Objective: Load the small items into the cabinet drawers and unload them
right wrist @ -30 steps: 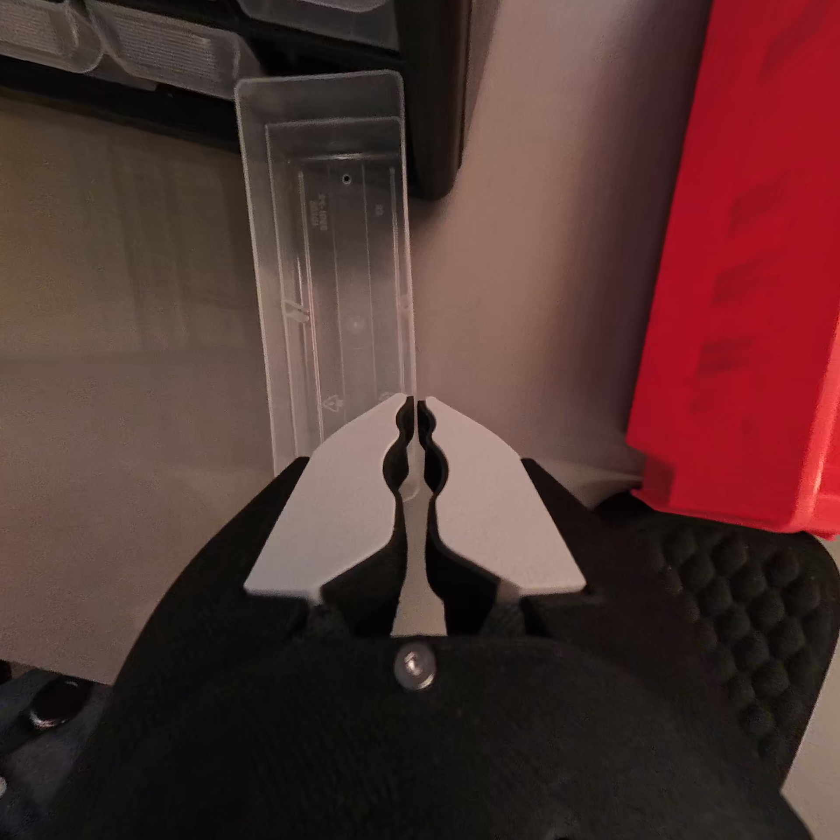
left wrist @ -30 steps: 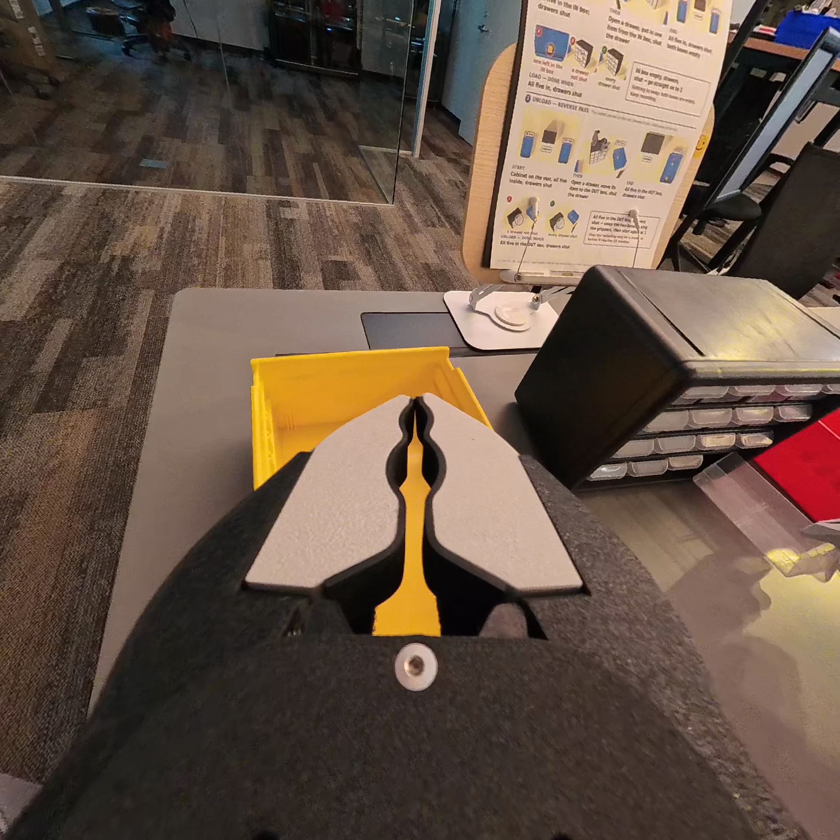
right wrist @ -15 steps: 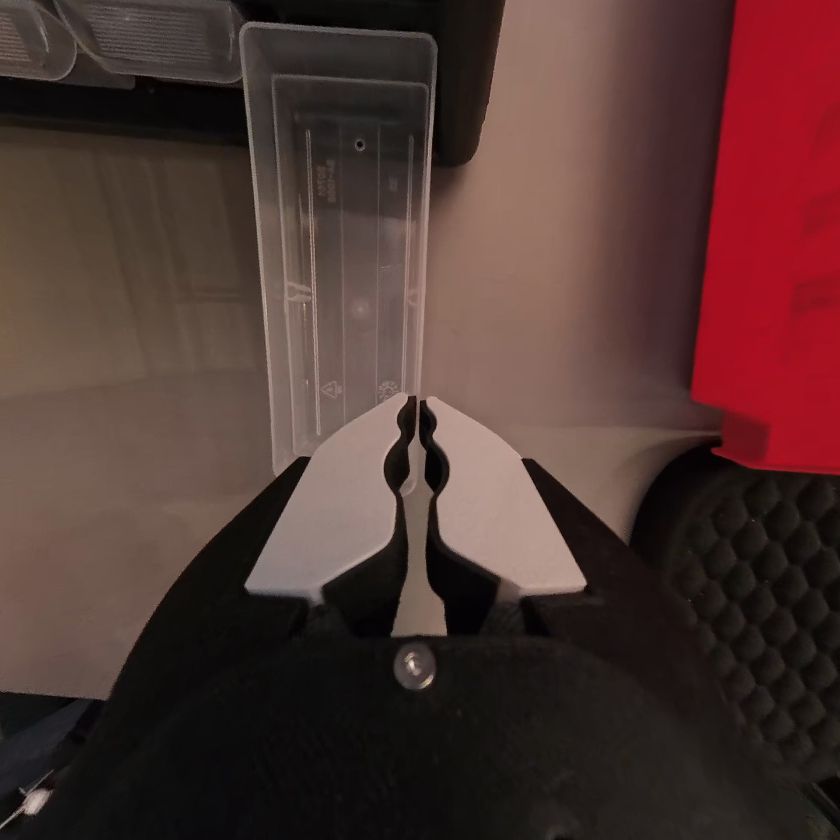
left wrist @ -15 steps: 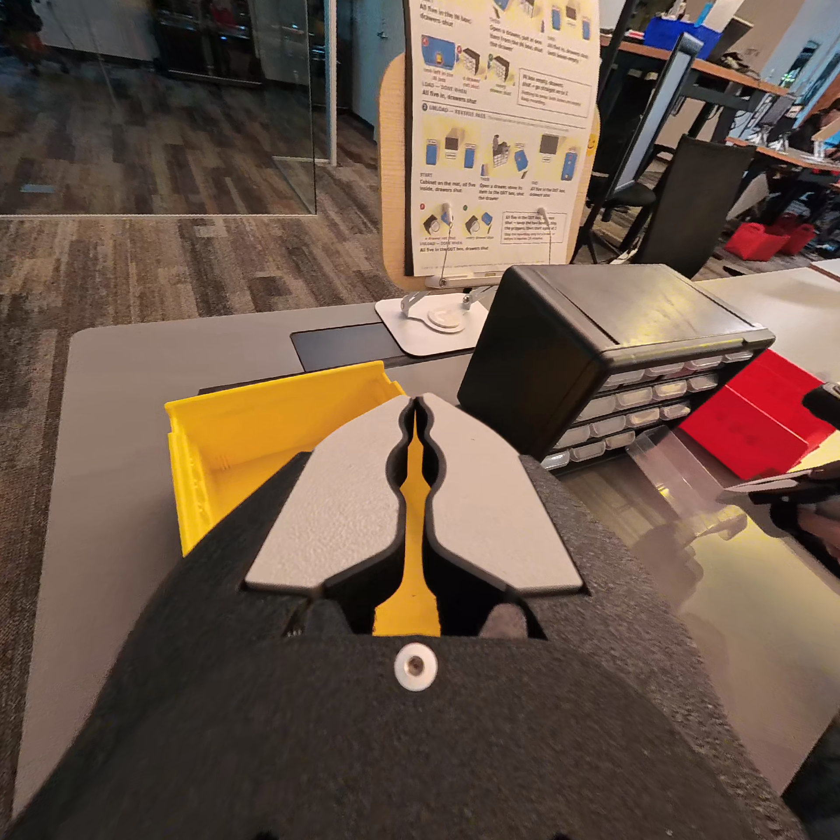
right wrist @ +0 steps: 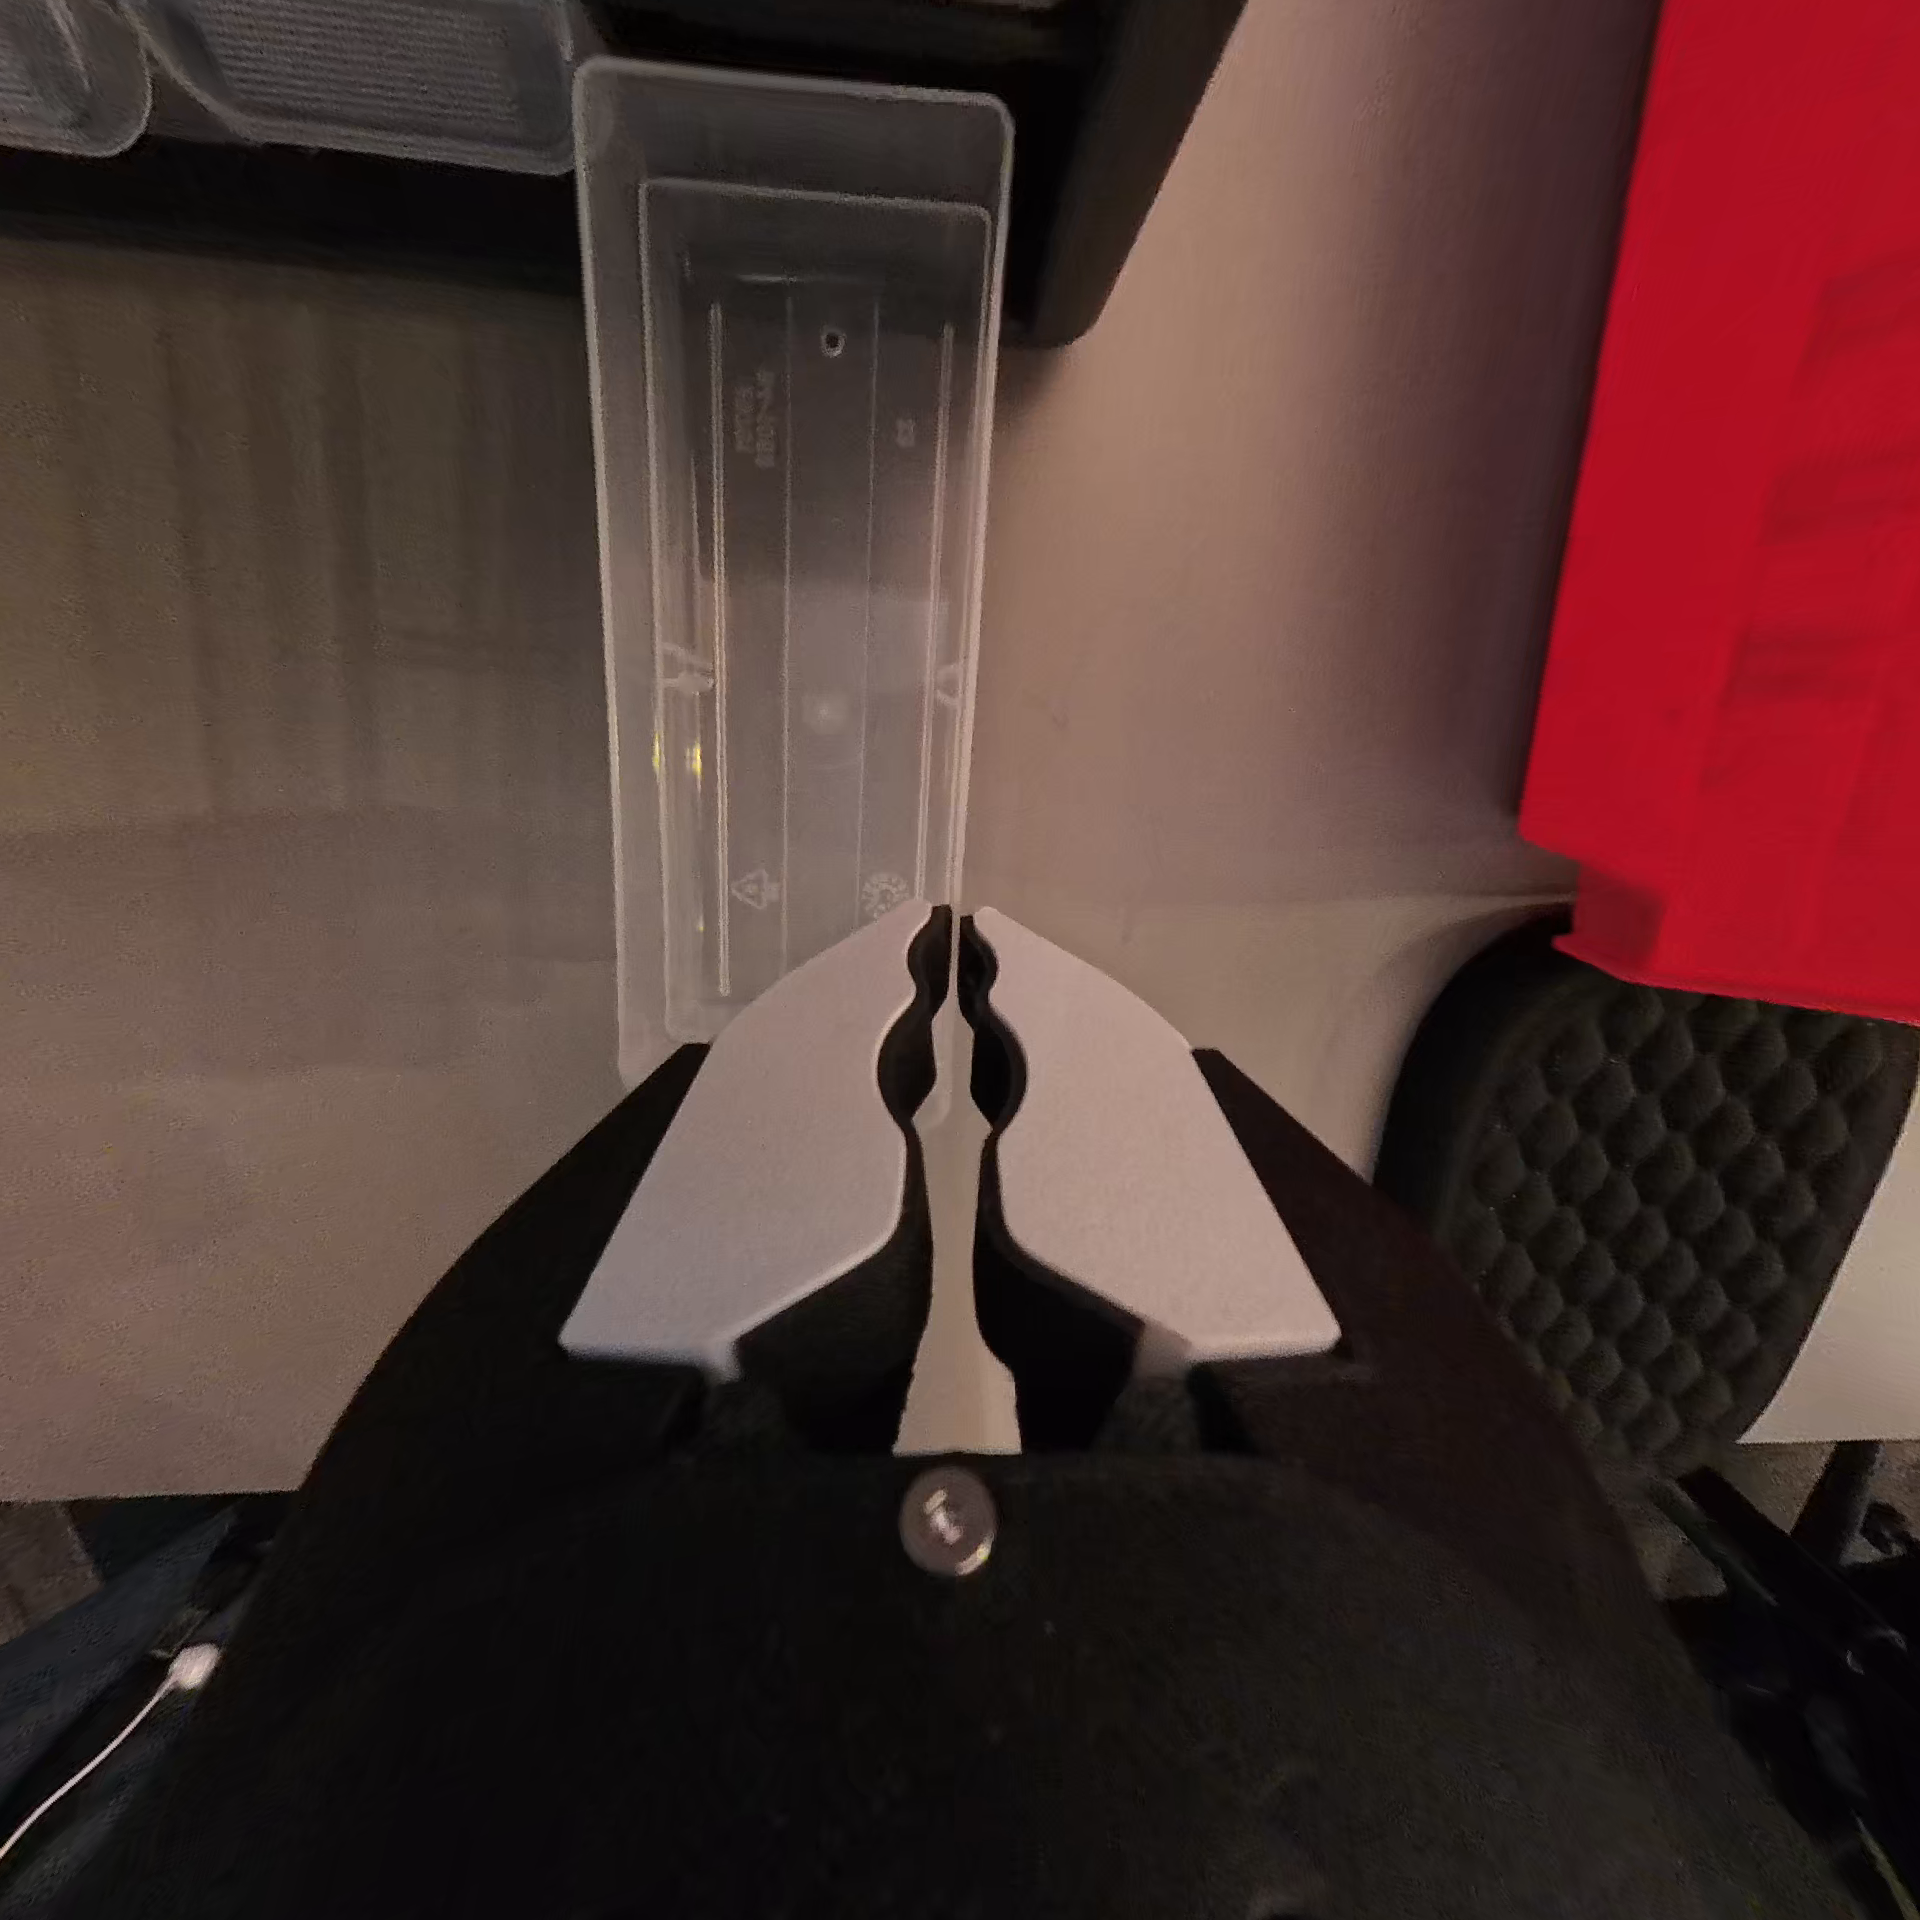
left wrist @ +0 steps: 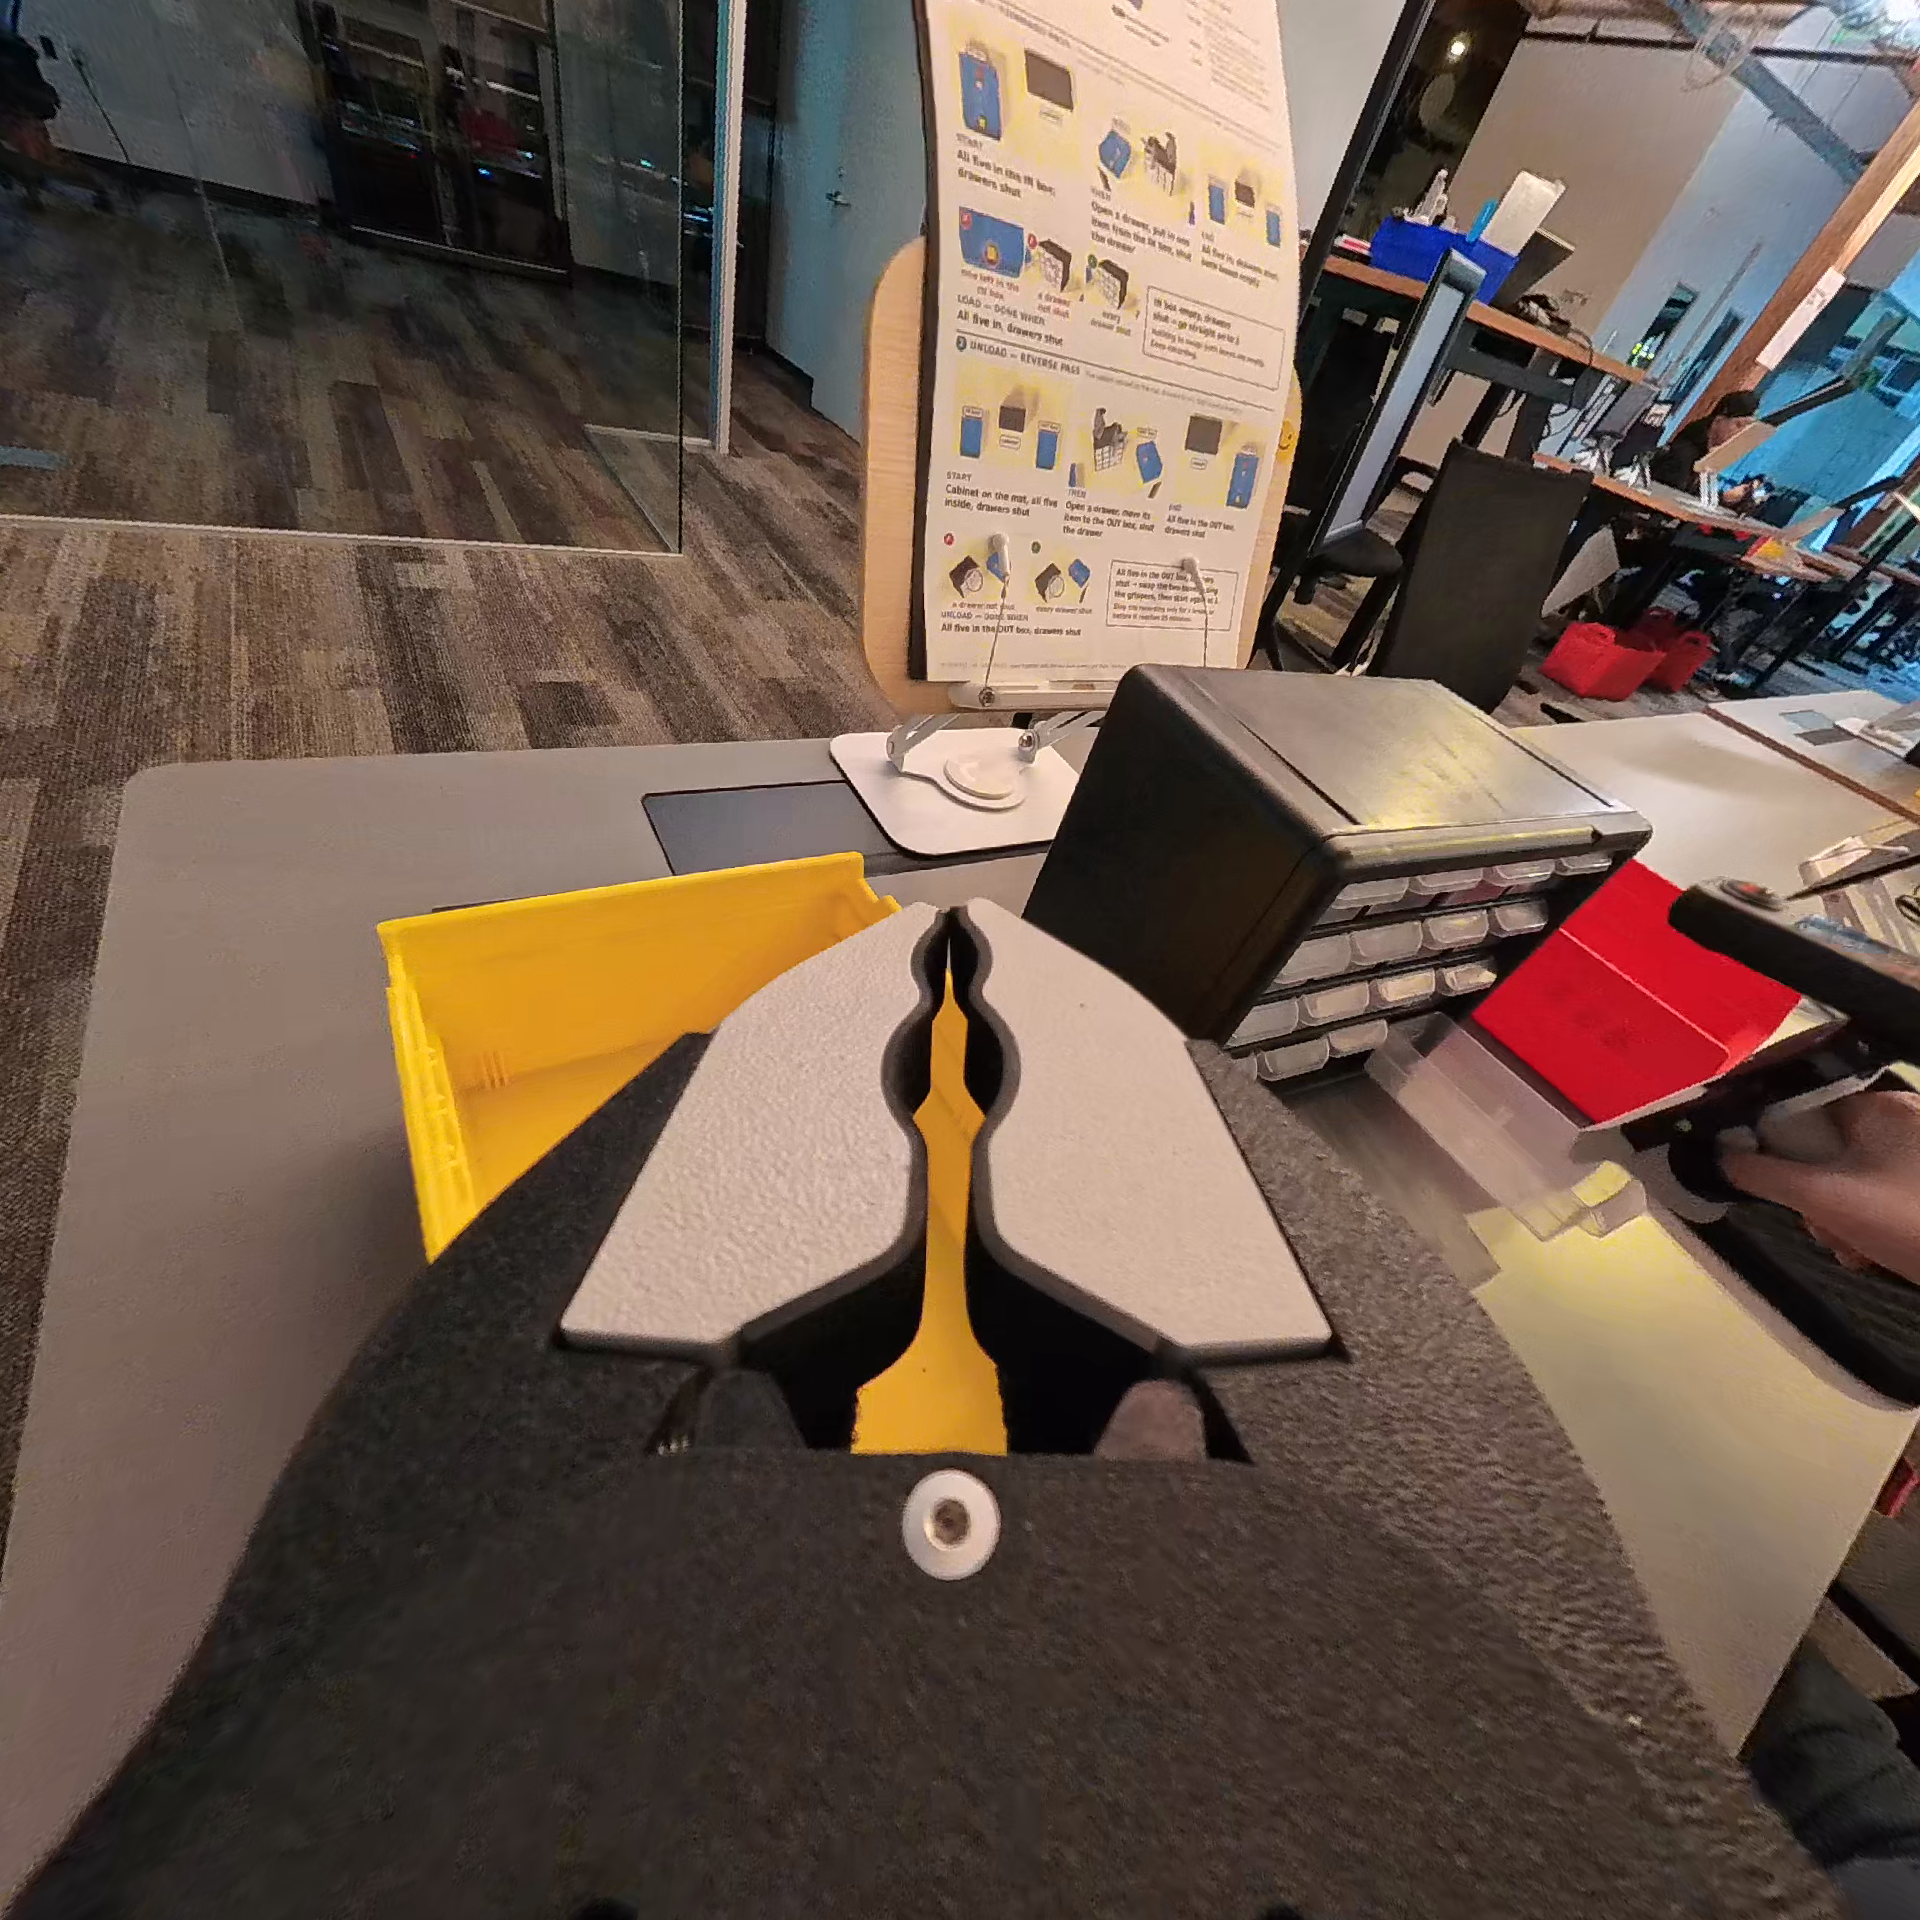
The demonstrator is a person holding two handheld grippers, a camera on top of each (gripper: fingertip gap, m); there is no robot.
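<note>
Over the last second my left gripper (left wrist: 951,920) has swung its view rightward: the black cabinet (left wrist: 1320,862) and the red bin (left wrist: 1621,997) now sit fuller in frame, and my right gripper (left wrist: 1808,987), with the hand (left wrist: 1829,1184) around it, has come into sight at the right edge. On the right side the clear drawer (right wrist: 795,540) has drifted closer to the centre of view and straightened, its far end at the cabinet's bottom corner.

I read this as the drawer being pushed home or drawn out; I cannot tell which. It looks empty: I see only its moulded floor, and no small item shows in the drawer, in the yellow bin (left wrist: 582,997) or anywhere on the grey table (left wrist: 239,935). So either that drawer is already unloaded or it has not yet been filled.

My left jaws are together, only a sliver between the tips, gripping nothing, hovering over the yellow bin's near wall. My right jaws are likewise closed to a thin slit, with the drawer's near right corner showing in that slit; they appear clamped on its front edge, though the contact itself is hidden beneath the grey fingers (right wrist: 821,1122).
</note>
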